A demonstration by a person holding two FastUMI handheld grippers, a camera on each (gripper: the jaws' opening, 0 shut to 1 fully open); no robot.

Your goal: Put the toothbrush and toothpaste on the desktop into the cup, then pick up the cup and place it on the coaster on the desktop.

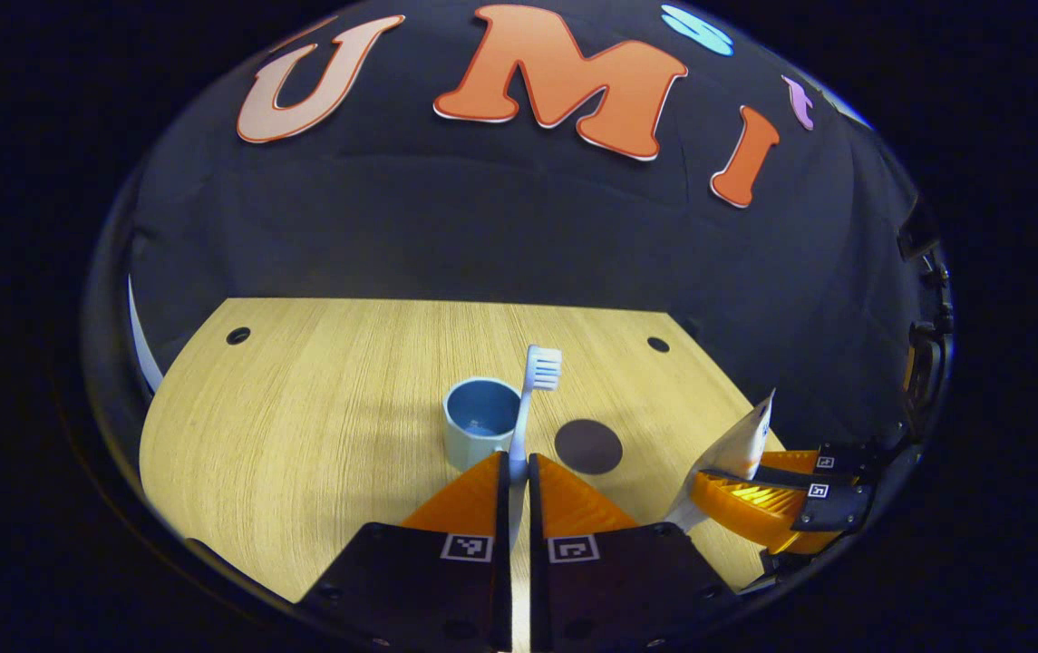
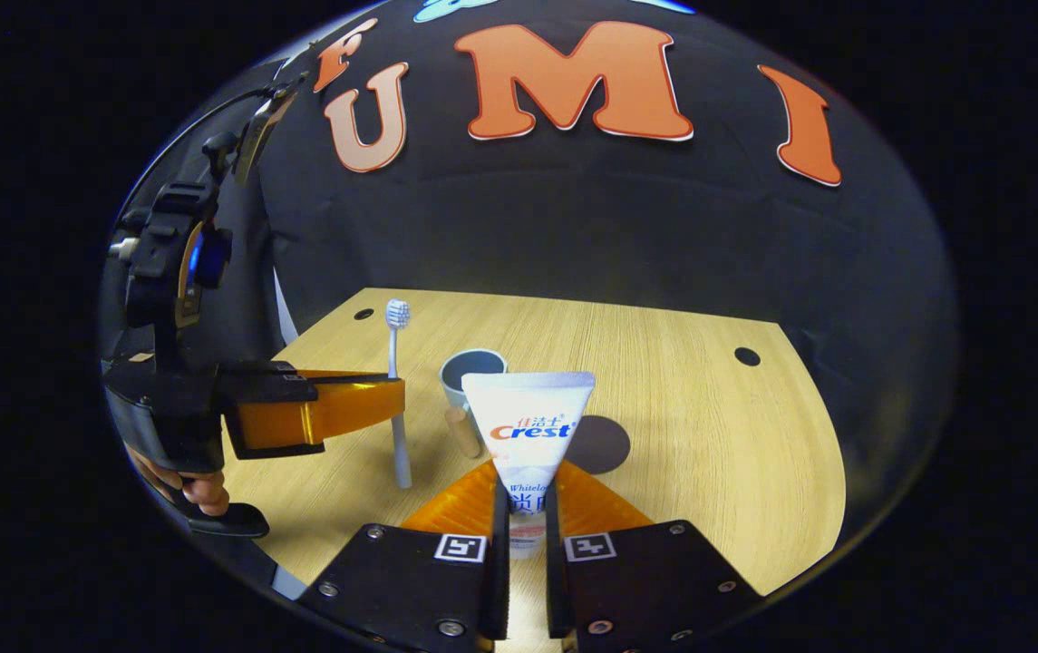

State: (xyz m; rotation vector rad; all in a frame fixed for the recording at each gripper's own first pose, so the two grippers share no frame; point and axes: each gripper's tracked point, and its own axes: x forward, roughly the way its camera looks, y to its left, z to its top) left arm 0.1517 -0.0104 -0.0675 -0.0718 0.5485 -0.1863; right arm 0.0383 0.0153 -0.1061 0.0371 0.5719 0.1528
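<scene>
Left gripper (image 1: 519, 467): its two fingers squeeze the toothbrush handle. In the right gripper view it sits on the left side (image 2: 396, 399), up off the table, with a person's hand (image 2: 197, 485) under it.
Toothbrush (image 1: 532, 390): it stands straight up with the bristles on top. It is held in the air, just left of the cup in the right gripper view (image 2: 396, 363).
Cup (image 1: 480, 422): blue, open side up, standing on the wooden table (image 1: 319, 426). It has a wooden handle (image 2: 462, 433).
Coaster (image 1: 588, 446): a dark round spot lying flat on the table, just right of the cup, not touching it.
Toothpaste (image 2: 528, 435): a white tube standing up, flat end on top.
Right gripper (image 2: 526, 508): its two fingers pinch the bottom part of the toothpaste. In the left gripper view it is far to the right (image 1: 727, 485).
</scene>
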